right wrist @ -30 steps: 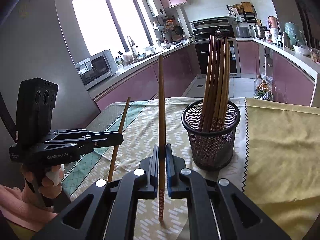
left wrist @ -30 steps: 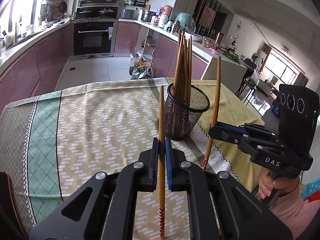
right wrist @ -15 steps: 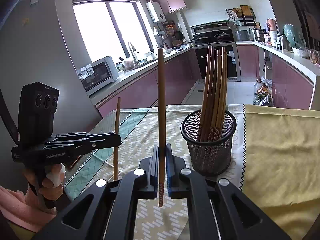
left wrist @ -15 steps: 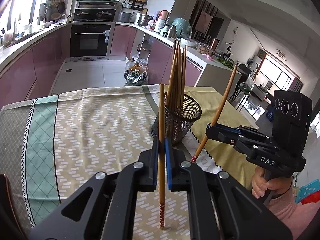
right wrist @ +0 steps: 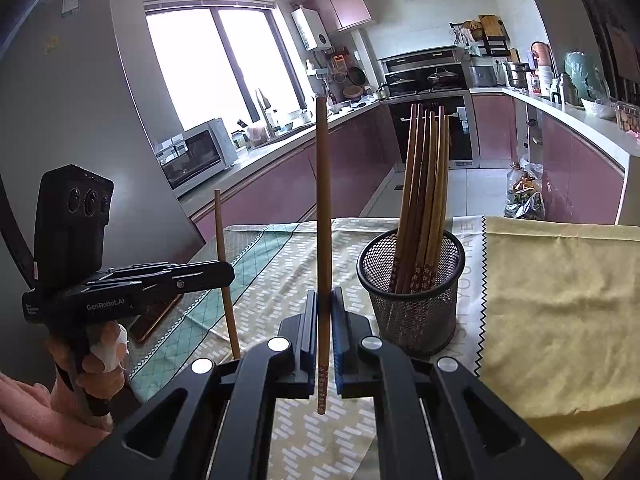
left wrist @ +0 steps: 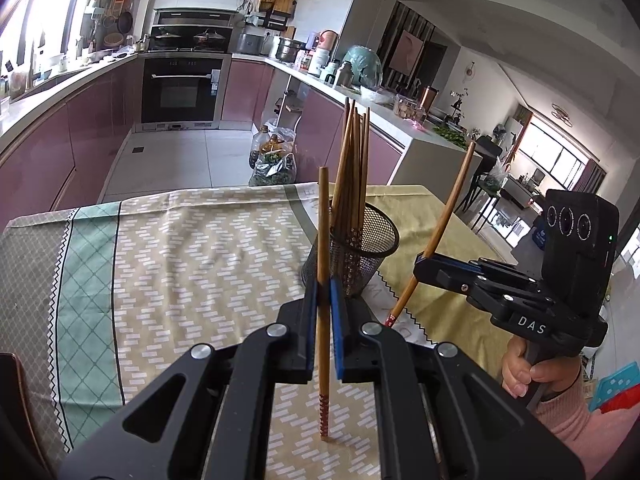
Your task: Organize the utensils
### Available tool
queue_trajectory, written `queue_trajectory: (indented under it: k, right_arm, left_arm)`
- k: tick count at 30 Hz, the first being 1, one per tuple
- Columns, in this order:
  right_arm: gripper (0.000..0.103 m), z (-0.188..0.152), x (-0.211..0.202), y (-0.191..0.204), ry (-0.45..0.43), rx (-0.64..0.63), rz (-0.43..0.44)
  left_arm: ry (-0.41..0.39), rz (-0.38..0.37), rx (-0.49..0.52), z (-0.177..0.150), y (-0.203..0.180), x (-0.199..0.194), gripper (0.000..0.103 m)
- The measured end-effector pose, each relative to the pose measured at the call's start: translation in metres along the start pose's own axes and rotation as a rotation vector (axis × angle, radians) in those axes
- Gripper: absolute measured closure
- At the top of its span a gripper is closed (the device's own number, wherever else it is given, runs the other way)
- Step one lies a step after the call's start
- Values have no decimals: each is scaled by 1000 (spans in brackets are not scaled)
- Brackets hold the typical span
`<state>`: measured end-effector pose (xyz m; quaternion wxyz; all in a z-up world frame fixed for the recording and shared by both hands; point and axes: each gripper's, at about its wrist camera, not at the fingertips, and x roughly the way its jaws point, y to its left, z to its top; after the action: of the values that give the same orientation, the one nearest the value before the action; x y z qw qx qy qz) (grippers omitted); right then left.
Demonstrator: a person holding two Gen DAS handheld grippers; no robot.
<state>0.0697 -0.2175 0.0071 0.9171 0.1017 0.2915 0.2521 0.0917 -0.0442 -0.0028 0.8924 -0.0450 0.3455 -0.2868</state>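
Left wrist view: the chopstick held in the left gripper stands nearly upright, its patterned red end down just above the patterned tablecloth. The blue-padded jaws are closed tight on its shaft, as they were a second ago. Beyond it, slightly right, the black mesh holder stands on the cloth with a bundle of chopsticks leaning in it. A second ago the holder sat higher and further right in this view; now it is nearer the gripper's line.

To the right, the right gripper clamps a second chopstick, which now tilts with its top toward the right, where a second ago it stood close to vertical. A hand in a pink sleeve grips the handle.

Right wrist view: the right gripper is shut on that chopstick, upright between the pads, its decorated end hanging below them. The mesh holder stands just right of it, near the seam with the yellow cloth. At left, the left gripper pinches its chopstick, now close to vertical instead of leaning right as before, and the other hand holds its handle.
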Motion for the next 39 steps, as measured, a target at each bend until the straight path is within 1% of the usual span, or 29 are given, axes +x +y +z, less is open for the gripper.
queue_trajectory:
  k: [26, 39]
  right_arm:
    - [97, 7, -8, 0, -27, -8, -11]
    - [97, 8, -9, 0, -32, -9, -14]
  left_arm:
    - [-36, -11, 4, 3, -2, -7, 96]
    - [-40, -17, 10, 7, -5, -6, 96]
